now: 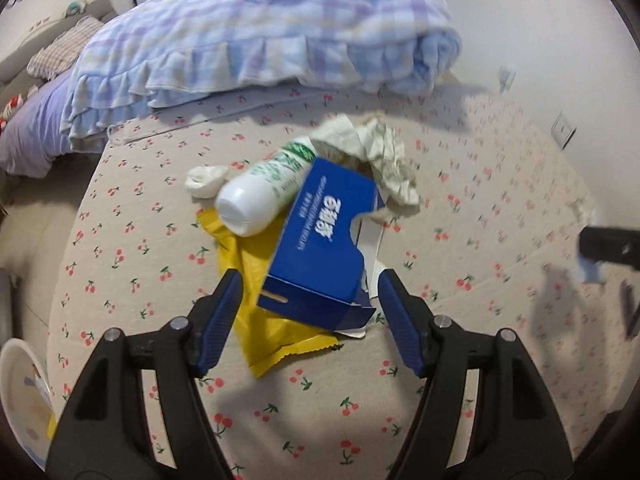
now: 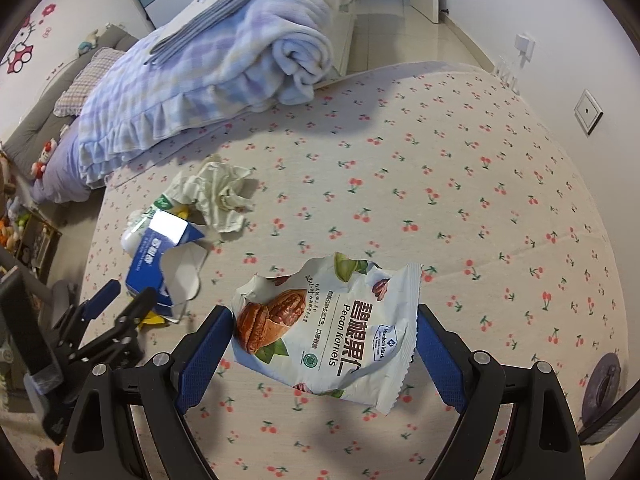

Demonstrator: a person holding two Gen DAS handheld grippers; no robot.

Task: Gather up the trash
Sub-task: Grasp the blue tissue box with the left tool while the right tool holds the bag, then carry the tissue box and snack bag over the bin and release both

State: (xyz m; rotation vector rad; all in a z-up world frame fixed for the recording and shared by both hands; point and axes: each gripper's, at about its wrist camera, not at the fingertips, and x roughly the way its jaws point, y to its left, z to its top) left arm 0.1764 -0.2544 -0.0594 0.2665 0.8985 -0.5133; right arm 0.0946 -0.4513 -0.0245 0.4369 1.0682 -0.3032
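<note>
A pile of trash lies on the cherry-print sheet: a torn blue carton point(image 1: 326, 244), a white bottle point(image 1: 266, 188) with a green label, a yellow wrapper point(image 1: 256, 316) under them, crumpled paper point(image 1: 380, 152) and a small white wad point(image 1: 206, 181). My left gripper point(image 1: 310, 294) is open, its fingers either side of the carton's near end. The carton also shows in the right wrist view point(image 2: 160, 256). A white pecan kernels bag point(image 2: 332, 328) lies between the open fingers of my right gripper point(image 2: 322, 332), apart from the pile. The left gripper shows in the right wrist view point(image 2: 128, 294).
A folded blue-and-lilac checked blanket point(image 1: 260, 40) lies at the back of the bed. A white patterned bin rim point(image 1: 20, 396) sits at the lower left. Wall sockets point(image 2: 588, 112) are on the right wall. Stuffed toys point(image 2: 12, 224) line the floor at left.
</note>
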